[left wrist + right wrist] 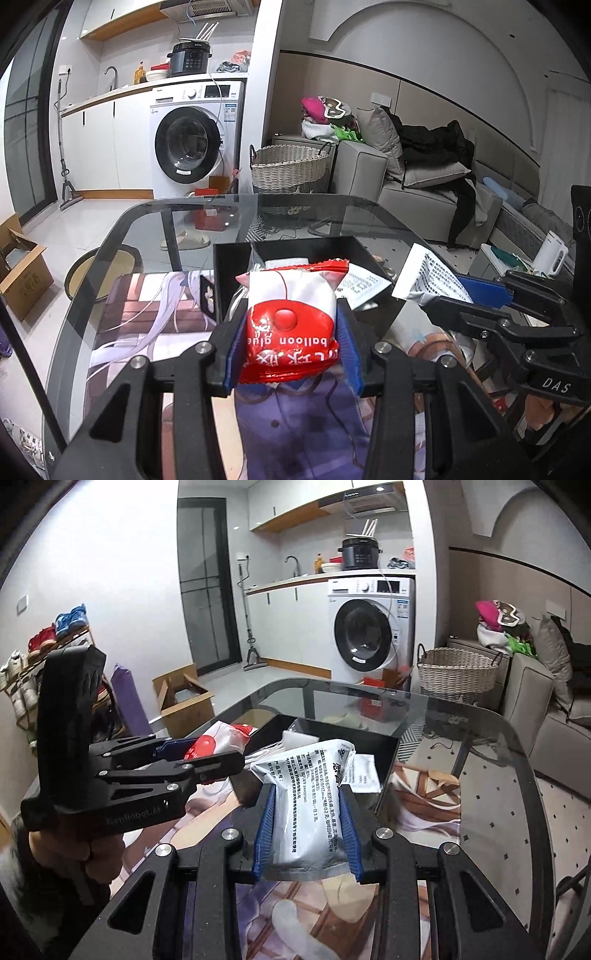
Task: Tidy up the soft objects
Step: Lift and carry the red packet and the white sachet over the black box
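Room: flat with a washing machine (195,136) under a kitchen worktop, a wicker basket (290,168) and a grey sofa (417,177) behind.
Surface: glass counter (155,225) with rounded corners; a printed picture mat (147,314) covers its near part.
Red packet (291,325): red and white soft packet printed "balloon glue", held above the mat, its top end over the near wall of the black box.
Left claw (291,341): blue pads pressed on both sides of the red packet, narrow gap, packet held clear of the counter.
Grey pouch (308,812): silver-grey pouch with black print, upright between the pads, lifted off the mat, just before the box.
Right claw (308,827): closed on the grey pouch, pads tight on its two edges.
Black box (295,248): open-topped, on the counter just beyond both claws; white packets (364,286) lie inside.
Claws: side by side, near each other, not touching.
Hand (86,851): grips the left claw's handle, seen in the right wrist view.
Floor: open cardboard box (184,701); shoe rack (48,642) at the wall.
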